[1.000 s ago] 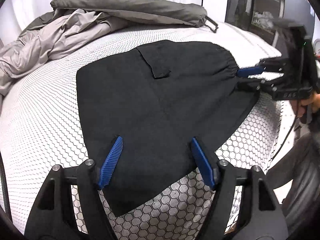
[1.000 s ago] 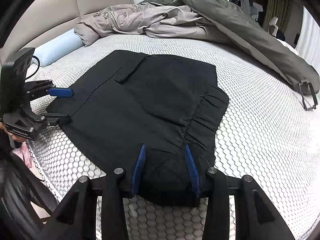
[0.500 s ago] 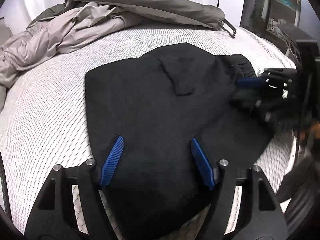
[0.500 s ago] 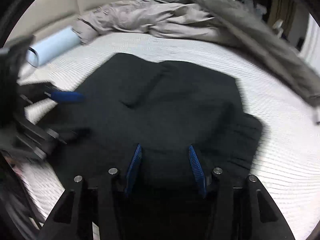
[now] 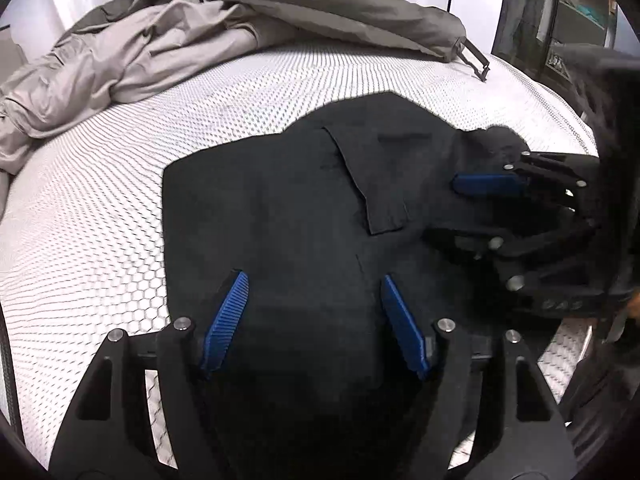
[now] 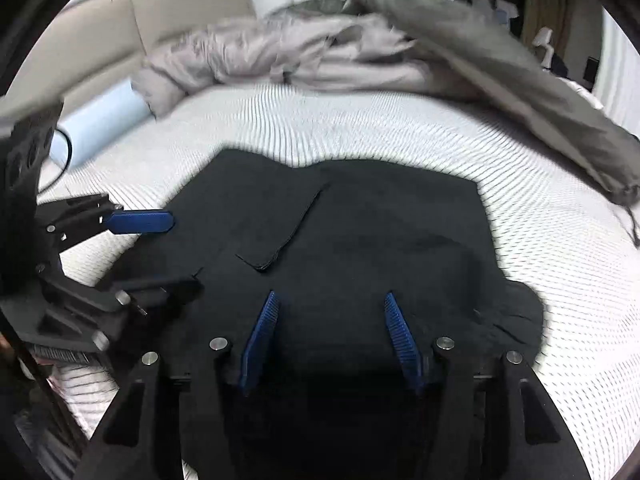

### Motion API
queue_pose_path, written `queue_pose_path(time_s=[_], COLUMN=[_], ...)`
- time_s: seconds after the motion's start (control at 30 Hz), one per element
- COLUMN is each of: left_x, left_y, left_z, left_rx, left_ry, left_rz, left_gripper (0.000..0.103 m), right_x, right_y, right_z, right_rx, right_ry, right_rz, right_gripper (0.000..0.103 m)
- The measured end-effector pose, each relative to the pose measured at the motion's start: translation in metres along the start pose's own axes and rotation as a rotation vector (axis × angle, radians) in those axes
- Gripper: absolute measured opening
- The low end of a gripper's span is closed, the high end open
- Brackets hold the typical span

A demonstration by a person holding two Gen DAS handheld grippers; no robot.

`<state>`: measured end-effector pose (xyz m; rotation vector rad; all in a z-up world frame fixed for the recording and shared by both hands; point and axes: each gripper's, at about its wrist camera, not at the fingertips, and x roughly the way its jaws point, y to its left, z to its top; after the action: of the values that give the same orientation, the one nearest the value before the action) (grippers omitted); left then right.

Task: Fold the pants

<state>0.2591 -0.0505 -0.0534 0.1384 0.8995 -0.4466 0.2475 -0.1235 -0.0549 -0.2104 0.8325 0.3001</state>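
One pair of black pants [image 5: 280, 216] lies folded into a broad flat shape on the white honeycomb-patterned mattress [image 5: 100, 208], at the near edge of the mattress in both views. A pocket flap [image 5: 376, 196] shows on the upper face of the pants, toward their middle. A gathered elastic waistband [image 6: 516, 312] bunches at the right edge of the pants in the right wrist view.

No brand, label or legible writing is found on the pants or the mattress. Faint raised marks on the body of the right gripper, seen at the right of the pants in the left wrist view, are too blurred to read.

Two grippers are present, each with two blue ribbed pads. The left gripper [image 5: 316, 320] hangs over the near part of the pants with its jaws spread wide; the pads stand apart over the fabric and whether cloth is pinched cannot be told. The right gripper [image 6: 332, 332] is over the waistband side of the pants; its jaws are opening, with black fabric lying between the pads and no pad seen pressing on it.

Beyond the pants, at the far side of the mattress, lies one crumpled light grey duvet [image 5: 120, 60] and one darker grey cover [image 5: 320, 8]. One pale blue bolster [image 6: 104, 120] lies against one beige headboard [image 6: 120, 20], left of the duvet.
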Motion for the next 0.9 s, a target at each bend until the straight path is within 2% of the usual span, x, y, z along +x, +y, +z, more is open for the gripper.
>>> queue_pose_path(time_s=[0.1,0.13,0.17,0.2,0.23,0.33,0.37,0.43,0.5,0.57,0.63,0.7,0.73,0.8,0.83,0.9], left_x=[-0.007,-0.010,-0.012,-0.014,-0.016,-0.025,-0.030,-0.038,-0.034,-0.019,0.008,0.018,0.016,0.011,0.010,0.006], left_y=[0.008,0.012,0.014,0.015,0.015,0.014,0.014,0.013,0.011,0.007,0.009,0.018,0.022,0.027,0.029,0.031], left_z=[-0.004,-0.007,-0.011,-0.014,-0.016,-0.014,-0.011,-0.002,0.010,0.021,0.024,0.021,0.021,0.020,0.019,0.020], left_rx=[-0.001,-0.007,-0.014,-0.011,0.001,-0.001,-0.005,-0.006,-0.001,0.016,0.021,-0.012,-0.019,-0.017,-0.022,-0.043], left_ry=[-0.004,-0.004,-0.003,0.003,0.005,0.005,-0.009,-0.060,-0.074,-0.058,0.015,0.028,0.027,0.029,0.030,0.027], left_rz=[-0.029,-0.043,-0.045,-0.034,-0.021,0.012,0.018,0.027,0.039,0.069,0.098,0.049,0.034,0.055,0.055,0.054], left_gripper=[0.069,0.069,0.070,0.070,0.070,0.067,0.066,0.066,0.066,0.066,0.067,0.068,0.068,0.068,0.068,0.066], right_x=[0.006,-0.001,-0.007,-0.011,-0.014,-0.023,-0.027,-0.033,-0.030,-0.016,0.010,0.026,0.029,0.021,0.017,0.008], right_y=[-0.001,-0.010,-0.018,-0.024,-0.029,-0.028,-0.029,-0.024,-0.018,-0.008,0.001,0.003,0.000,-0.017,-0.024,-0.045], right_z=[-0.004,-0.007,-0.012,-0.015,-0.018,-0.018,-0.016,-0.006,0.002,0.011,0.022,0.024,0.022,0.015,0.014,0.009], right_rx=[-0.061,-0.063,-0.068,-0.060,-0.045,-0.059,-0.050,-0.018,0.001,-0.010,-0.035,-0.049,-0.056,-0.047,-0.034,0.036], right_ry=[0.029,0.030,0.024,0.023,0.024,0.016,0.001,-0.035,-0.044,-0.034,0.018,0.074,0.092,0.093,0.091,0.085], right_rz=[-0.063,-0.133,-0.163,-0.148,-0.128,-0.140,-0.137,-0.070,-0.040,-0.049,-0.066,-0.082,-0.110,-0.230,-0.247,-0.163], right_gripper=[0.057,0.055,0.049,0.044,0.044,0.045,0.045,0.045,0.045,0.045,0.045,0.045,0.045,0.044,0.044,0.044])
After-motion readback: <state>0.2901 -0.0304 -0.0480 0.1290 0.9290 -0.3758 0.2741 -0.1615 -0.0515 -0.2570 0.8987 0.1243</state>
